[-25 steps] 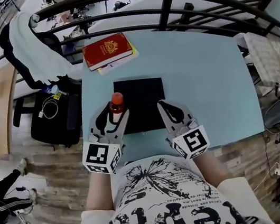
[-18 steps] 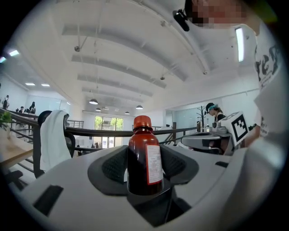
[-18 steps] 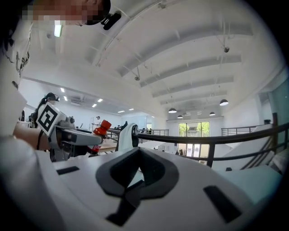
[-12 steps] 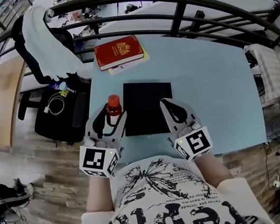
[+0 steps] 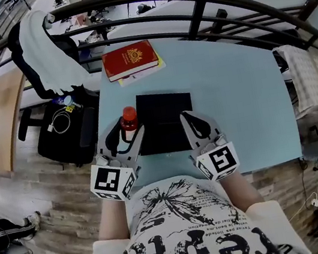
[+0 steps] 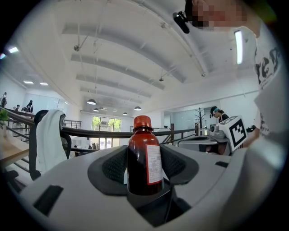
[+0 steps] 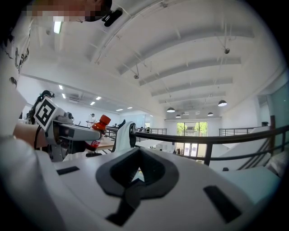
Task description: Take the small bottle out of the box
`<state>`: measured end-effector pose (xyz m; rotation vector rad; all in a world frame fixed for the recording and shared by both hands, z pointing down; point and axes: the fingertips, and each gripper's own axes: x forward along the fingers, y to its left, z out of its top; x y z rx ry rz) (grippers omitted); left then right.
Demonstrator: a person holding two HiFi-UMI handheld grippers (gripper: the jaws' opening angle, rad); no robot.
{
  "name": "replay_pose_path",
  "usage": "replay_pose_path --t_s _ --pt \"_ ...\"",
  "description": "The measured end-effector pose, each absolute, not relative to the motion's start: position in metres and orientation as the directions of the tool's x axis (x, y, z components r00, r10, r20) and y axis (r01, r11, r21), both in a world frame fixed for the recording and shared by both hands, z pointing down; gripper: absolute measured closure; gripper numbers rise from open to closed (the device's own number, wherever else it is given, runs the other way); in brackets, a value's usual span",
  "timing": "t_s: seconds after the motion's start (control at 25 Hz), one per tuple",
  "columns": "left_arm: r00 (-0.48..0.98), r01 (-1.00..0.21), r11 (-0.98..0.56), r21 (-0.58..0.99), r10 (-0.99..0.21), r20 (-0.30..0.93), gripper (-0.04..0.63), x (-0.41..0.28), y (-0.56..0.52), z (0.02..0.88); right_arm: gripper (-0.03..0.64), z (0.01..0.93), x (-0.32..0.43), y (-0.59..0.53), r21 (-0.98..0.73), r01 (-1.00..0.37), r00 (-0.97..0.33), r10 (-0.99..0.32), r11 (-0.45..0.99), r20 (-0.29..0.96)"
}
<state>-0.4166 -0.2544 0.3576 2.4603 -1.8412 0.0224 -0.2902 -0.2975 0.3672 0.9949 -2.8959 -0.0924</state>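
A small dark bottle [image 5: 129, 121] with a red cap stands upright between the jaws of my left gripper [image 5: 126, 137], which is shut on it, just left of the flat black box [image 5: 165, 116]. In the left gripper view the bottle [image 6: 143, 158] fills the gap between the pads, its white label facing right. My right gripper [image 5: 197, 127] hovers over the box's near right corner, shut with nothing in it. The right gripper view shows its own jaws [image 7: 135, 178] closed together and the bottle [image 7: 97, 130] far to the left.
The box lies on a light blue table [image 5: 232, 92]. A red book [image 5: 130, 59] sits at the table's far left. A dark railing [image 5: 199, 7] runs behind it. Left of the table are a chair with a white cloth [image 5: 48, 51] and a black bag [image 5: 66, 133] on the floor.
The left gripper keeps the bottle at the box's left side and the right gripper stays shut. Only the head view has shifted a little.
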Motion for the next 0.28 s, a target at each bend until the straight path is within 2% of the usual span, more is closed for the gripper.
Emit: replay_pose_path --t_s 0.28 --pt "0.293 -0.956 -0.291 0.048 -0.955 0.053 0.364 -0.4114 -0.2592 0.3616 0.609 0.3743 -0.2839 -0.3005 0.080 -0.624 -0.775 -0.629 0.777 0.062"
